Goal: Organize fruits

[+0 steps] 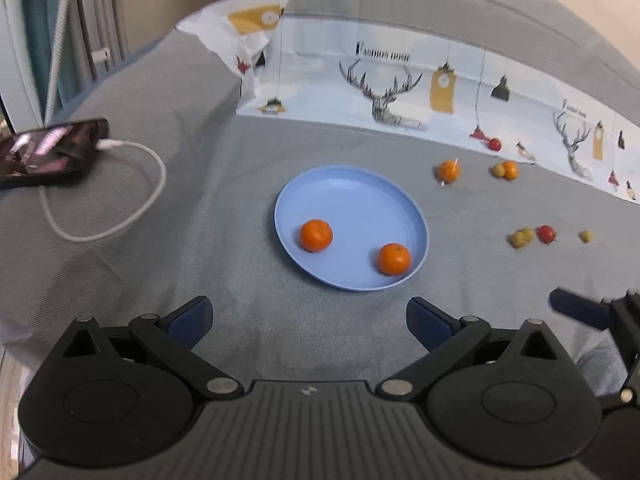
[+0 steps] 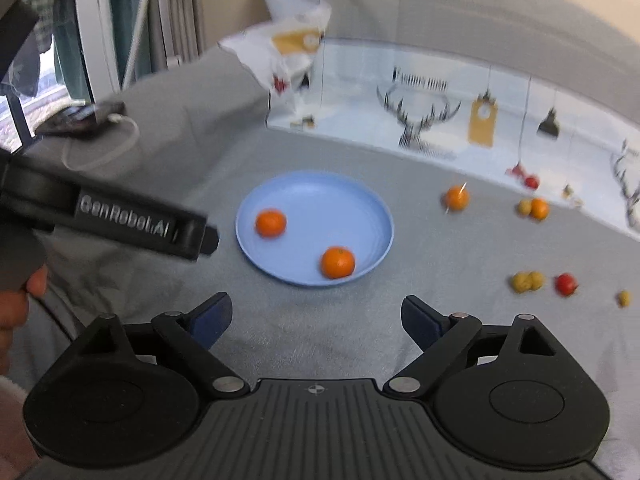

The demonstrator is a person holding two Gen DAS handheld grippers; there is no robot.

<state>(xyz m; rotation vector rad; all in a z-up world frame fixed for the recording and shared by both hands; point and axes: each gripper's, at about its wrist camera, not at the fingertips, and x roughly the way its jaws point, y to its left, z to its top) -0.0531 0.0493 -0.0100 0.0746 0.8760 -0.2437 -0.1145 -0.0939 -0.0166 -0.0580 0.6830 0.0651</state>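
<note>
- Two oranges lie in the blue plate (image 1: 304, 196) in the left wrist view, one orange (image 1: 316, 235) toward its left side and another orange (image 1: 394, 259) near its front right rim, apart from each other.
- Its own left gripper (image 1: 309, 322) hangs above bare grey cloth (image 1: 200, 208) in front of the plate, jaws spread wide with nothing between them.
- Right of the plate, loose on the cloth: a stemmed orange (image 1: 448, 171), an orange-and-green pair (image 1: 505, 170), a green cluster (image 1: 522, 237), a red fruit (image 1: 546, 233) just beside it, and a lone small green fruit (image 1: 585, 236).
- A phone (image 1: 48, 152) with a white cable (image 1: 120, 224) sits far left; a printed panel (image 1: 400, 92) stands behind.
- A tip of the right gripper (image 1: 580, 312) shows at the right edge.
- From the right wrist view, blurred, the right gripper (image 2: 316, 320) is likewise splayed and empty over the cloth before the plate (image 2: 320, 196).
- Both oranges show inside, left (image 2: 271, 223) and front (image 2: 338, 262).
- The left gripper's body (image 2: 120, 224) crosses the left side, a hand (image 2: 16, 300) below it; its jaws are hidden here.
- Scattered fruit lies right of the plate, well apart from it.
</note>
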